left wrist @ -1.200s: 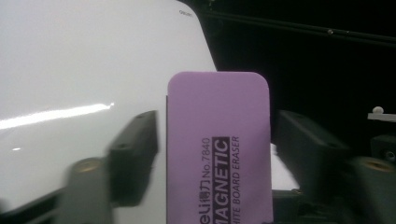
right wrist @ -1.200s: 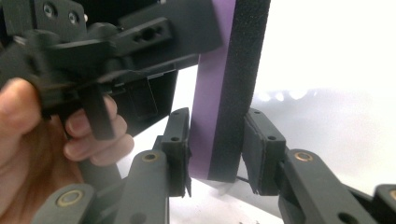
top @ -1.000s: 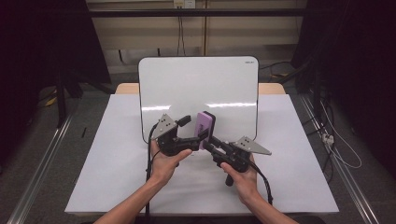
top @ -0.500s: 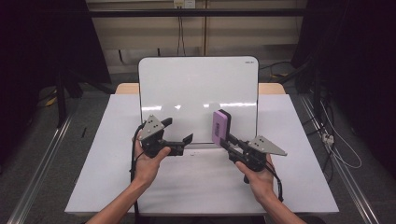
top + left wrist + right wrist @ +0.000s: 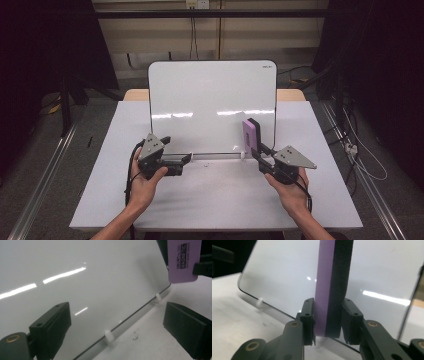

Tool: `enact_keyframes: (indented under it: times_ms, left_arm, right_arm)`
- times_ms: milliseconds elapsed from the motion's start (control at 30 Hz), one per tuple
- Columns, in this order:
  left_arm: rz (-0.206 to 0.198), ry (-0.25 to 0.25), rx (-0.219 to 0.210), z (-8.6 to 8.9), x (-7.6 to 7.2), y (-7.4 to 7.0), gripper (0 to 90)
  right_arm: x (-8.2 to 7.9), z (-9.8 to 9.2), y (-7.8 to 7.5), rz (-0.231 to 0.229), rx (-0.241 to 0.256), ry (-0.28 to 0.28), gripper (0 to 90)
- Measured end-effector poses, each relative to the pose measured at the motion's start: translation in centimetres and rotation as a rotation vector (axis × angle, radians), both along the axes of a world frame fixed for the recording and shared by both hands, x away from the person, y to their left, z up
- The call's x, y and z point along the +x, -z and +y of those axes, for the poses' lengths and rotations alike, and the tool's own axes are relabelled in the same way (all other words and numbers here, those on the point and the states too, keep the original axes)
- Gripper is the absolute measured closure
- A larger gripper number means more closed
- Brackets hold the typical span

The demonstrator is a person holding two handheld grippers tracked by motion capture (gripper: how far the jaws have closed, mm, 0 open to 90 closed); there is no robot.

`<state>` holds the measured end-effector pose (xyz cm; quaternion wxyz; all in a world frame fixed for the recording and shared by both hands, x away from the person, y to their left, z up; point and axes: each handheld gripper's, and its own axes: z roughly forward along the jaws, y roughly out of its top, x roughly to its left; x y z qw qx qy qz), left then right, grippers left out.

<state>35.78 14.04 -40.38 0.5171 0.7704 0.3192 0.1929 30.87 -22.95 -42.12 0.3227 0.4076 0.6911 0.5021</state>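
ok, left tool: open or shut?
Open. The left tool has its jaws wide apart with nothing between them, only the whiteboard beyond.

Eraser [image 5: 333,285] in tool [image 5: 327,320], seemingly upright

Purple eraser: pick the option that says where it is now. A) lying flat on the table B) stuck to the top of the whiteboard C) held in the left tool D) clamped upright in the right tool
D: the right tool has its jaws closed on both faces of the eraser, which stands upright in front of the whiteboard; the left tool is open and holds nothing.
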Motion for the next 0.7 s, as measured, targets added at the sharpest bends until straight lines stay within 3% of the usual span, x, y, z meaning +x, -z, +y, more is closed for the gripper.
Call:
enact_keyframes:
  times_ms: [133, 333, 400, 467, 500, 700]
  left_arm:
    - [0.010, -0.004, 0.025, 0.7, -1.1, 0.5, 7.5]
    - [0.017, -0.043, 0.054, 2.6, -1.6, 1.6, 7.5]
    - [0.021, -0.030, 0.022, 3.3, -1.8, 1.9, 7.6]
    - [0.003, -0.034, 0.034, 3.9, -2.1, 2.1, 7.6]
    - [-0.004, -0.043, 0.045, 4.1, -2.1, 2.3, 7.6]
    - [0.014, -0.068, 0.043, 4.7, -2.1, 3.1, 7.6]
  right_arm:
    - [0.0, -0.9, 0.0, -0.007, -0.079, 0.034, 67.1]
    - [0.3, -1.1, 0.2, 0.043, -0.219, 0.064, 67.1]
    - [0.4, -1.1, 0.4, 0.058, -0.261, 0.071, 67.2]
    - [0.5, -1.0, 0.4, 0.065, -0.318, 0.083, 67.2]
    - [0.5, -1.0, 0.4, 0.066, -0.324, 0.084, 67.2]
    - [1.0, -0.9, 0.2, 0.088, -0.421, 0.127, 67.3]
